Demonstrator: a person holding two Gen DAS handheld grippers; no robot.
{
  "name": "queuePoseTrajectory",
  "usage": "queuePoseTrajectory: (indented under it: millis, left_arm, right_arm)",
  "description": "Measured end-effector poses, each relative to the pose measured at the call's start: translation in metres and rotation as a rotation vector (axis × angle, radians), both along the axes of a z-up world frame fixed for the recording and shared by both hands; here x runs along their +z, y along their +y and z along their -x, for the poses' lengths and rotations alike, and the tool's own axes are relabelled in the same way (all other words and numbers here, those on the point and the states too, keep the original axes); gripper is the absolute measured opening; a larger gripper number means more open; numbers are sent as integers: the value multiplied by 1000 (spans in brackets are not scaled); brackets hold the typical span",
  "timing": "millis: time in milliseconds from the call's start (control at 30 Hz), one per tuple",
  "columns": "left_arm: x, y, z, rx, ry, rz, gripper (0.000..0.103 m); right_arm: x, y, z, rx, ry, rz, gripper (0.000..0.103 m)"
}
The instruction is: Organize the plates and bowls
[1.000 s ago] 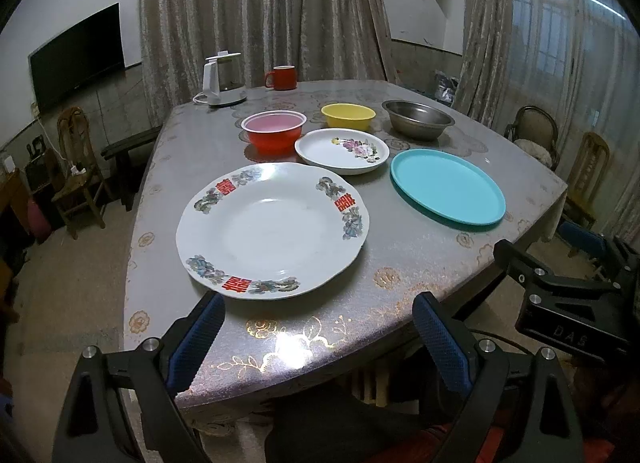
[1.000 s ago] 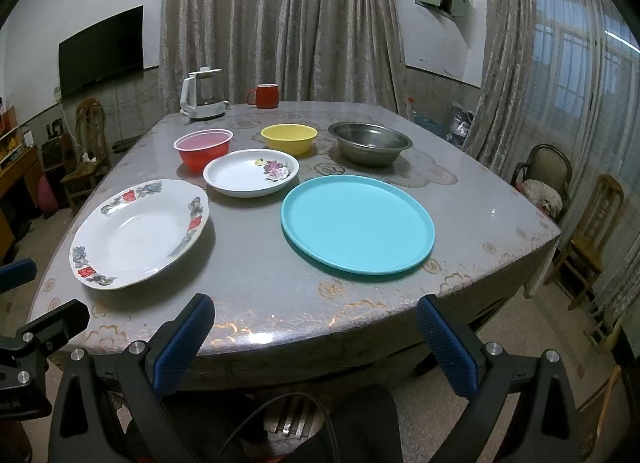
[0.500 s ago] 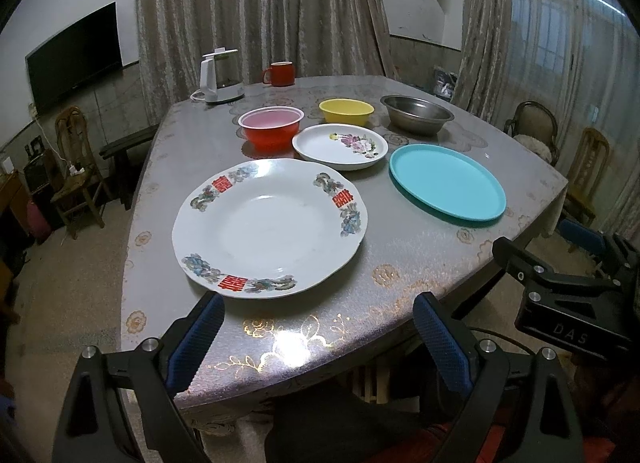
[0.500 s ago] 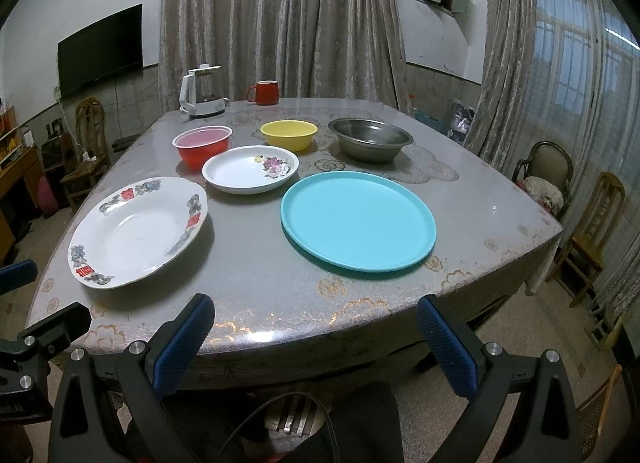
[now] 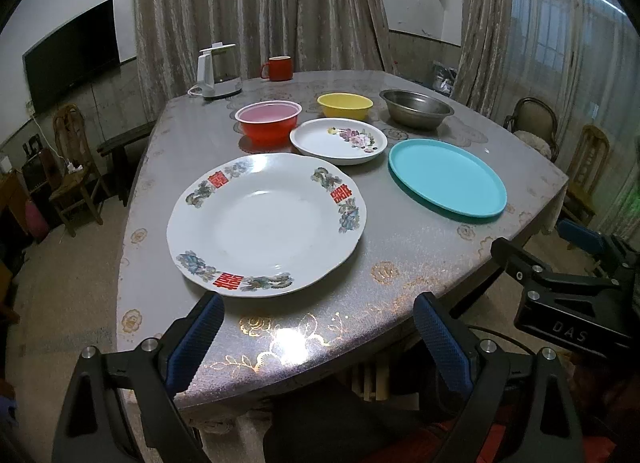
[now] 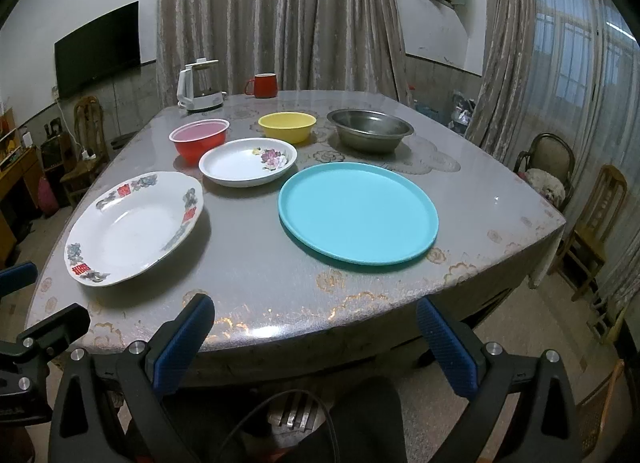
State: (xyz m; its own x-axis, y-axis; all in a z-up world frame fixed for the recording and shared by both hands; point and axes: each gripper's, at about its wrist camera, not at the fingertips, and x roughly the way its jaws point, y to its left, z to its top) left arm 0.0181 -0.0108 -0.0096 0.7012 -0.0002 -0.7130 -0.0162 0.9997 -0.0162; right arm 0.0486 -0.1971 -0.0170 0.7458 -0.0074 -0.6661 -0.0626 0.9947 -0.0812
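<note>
On bench [image 5: 400, 263], dishes unmoved since a second ago, both claws, left claw [image 5: 316, 337] and right claw [image 6: 314, 339], spread, empty, edged slightly nearer; nothing stacked yet.

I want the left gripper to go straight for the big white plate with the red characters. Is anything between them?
Nothing visible is. The left gripper is open at the table's near edge, and only bare tabletop lies between it and the big white plate. The floral plate and red bowl sit beyond it.
</note>
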Motion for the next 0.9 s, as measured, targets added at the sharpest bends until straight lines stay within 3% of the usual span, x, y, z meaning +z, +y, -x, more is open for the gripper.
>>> queuePoseTrajectory:
  millis: [367,900]
  left_arm:
    - [-3,1,-6,1,22,-6,98]
    - [-12,20,-38,50,90,-12,102]
  right_arm:
    - [-5,-1,-9,5,25,-6,103]
    - [-26,5,-42,50,150,20,102]
